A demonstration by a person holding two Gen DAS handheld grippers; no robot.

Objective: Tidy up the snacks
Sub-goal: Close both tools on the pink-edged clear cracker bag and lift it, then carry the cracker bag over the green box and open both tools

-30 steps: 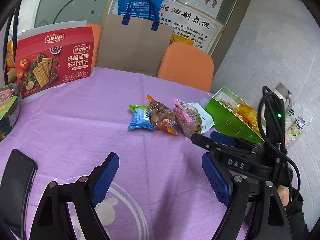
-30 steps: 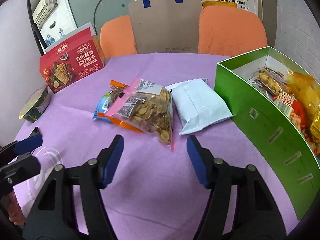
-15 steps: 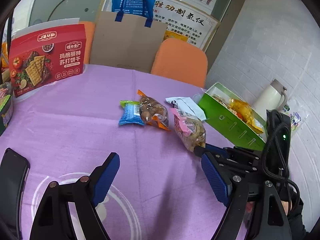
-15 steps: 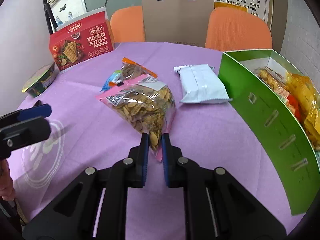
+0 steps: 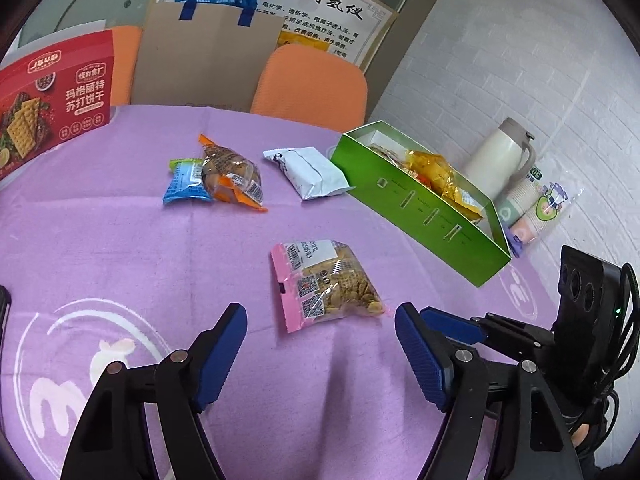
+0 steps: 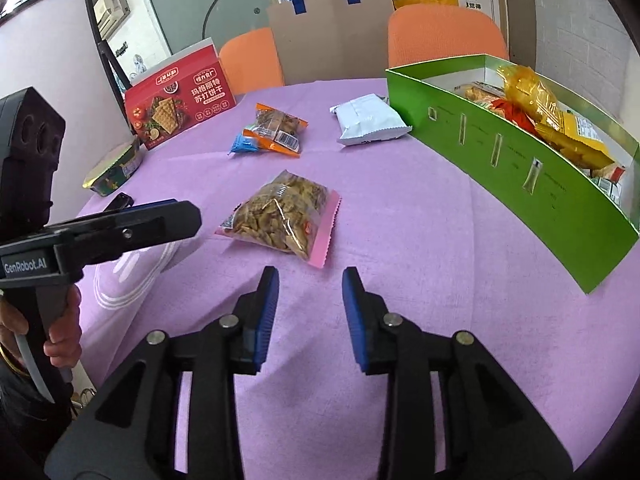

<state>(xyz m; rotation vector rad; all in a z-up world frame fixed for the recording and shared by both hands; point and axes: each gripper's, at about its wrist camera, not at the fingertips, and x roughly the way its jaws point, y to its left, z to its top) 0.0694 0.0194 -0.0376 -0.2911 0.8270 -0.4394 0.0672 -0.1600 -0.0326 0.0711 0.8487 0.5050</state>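
Observation:
A pink-edged clear bag of seeds (image 5: 324, 284) (image 6: 280, 218) lies flat on the purple tablecloth, just ahead of both grippers. My left gripper (image 5: 320, 328) is open, its fingers either side of the bag's near end, apart from it. My right gripper (image 6: 309, 286) is open and empty, a short way behind the bag. An orange snack bag (image 5: 232, 178) (image 6: 278, 128) overlaps a blue packet (image 5: 185, 182) farther back. A white packet (image 5: 310, 172) (image 6: 368, 120) lies by the green box (image 5: 420, 208) (image 6: 520, 168), which holds several yellow and red snack bags.
A red cracker box (image 5: 52, 96) (image 6: 180, 96) stands at the back left, with a bowl-shaped snack cup (image 6: 114, 168) near it. A thermos (image 5: 500, 156) and a sleeve of paper cups (image 5: 536, 208) sit beyond the green box. Orange chairs (image 5: 312, 84) and a paper bag (image 5: 200, 56) lie behind the table.
My right gripper dragged the seed bag away from the pile toward the near table edge, then opened and let it go. The left gripper swung right, toward the bag.

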